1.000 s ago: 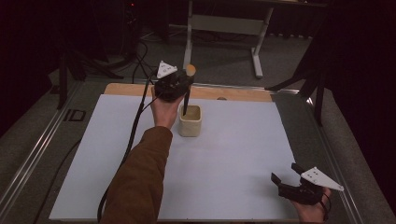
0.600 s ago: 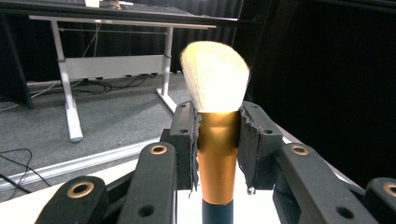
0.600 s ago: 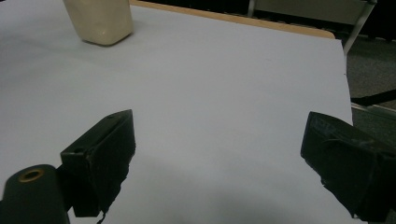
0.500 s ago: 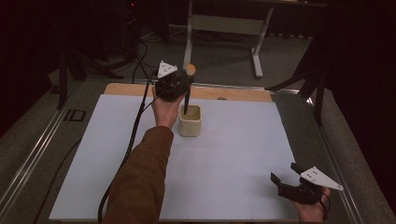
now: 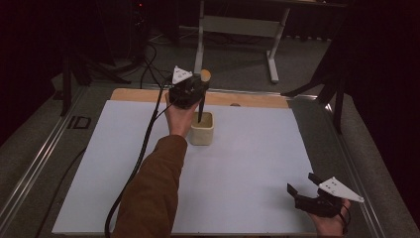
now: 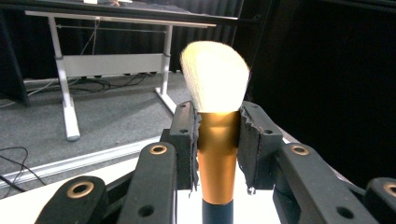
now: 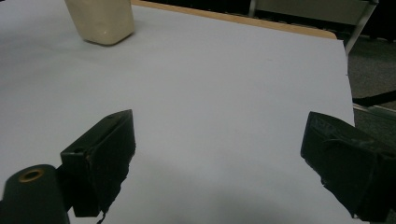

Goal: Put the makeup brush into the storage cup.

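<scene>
My left gripper (image 5: 190, 91) hangs over the far middle of the white sheet, shut on a makeup brush (image 5: 200, 106). The brush stands upright, its pale bristles (image 6: 215, 79) on top. My pads clamp the gold ferrule (image 6: 217, 140) from both sides, and the dark handle points down into the mouth of a cream cup (image 5: 202, 131) directly below. The same cup (image 7: 102, 21) sits far off in the right gripper view. At the near right corner, my right gripper (image 5: 301, 182) rests low over the sheet, its jaws (image 7: 219, 154) wide open and holding nothing.
A white sheet (image 5: 247, 163) covers the table, with a wooden strip (image 5: 257, 100) along its far edge and metal rails at both sides. Beyond the table stands a white desk frame (image 5: 237, 29). A black cable (image 5: 143, 144) trails from the left gripper along the sleeve.
</scene>
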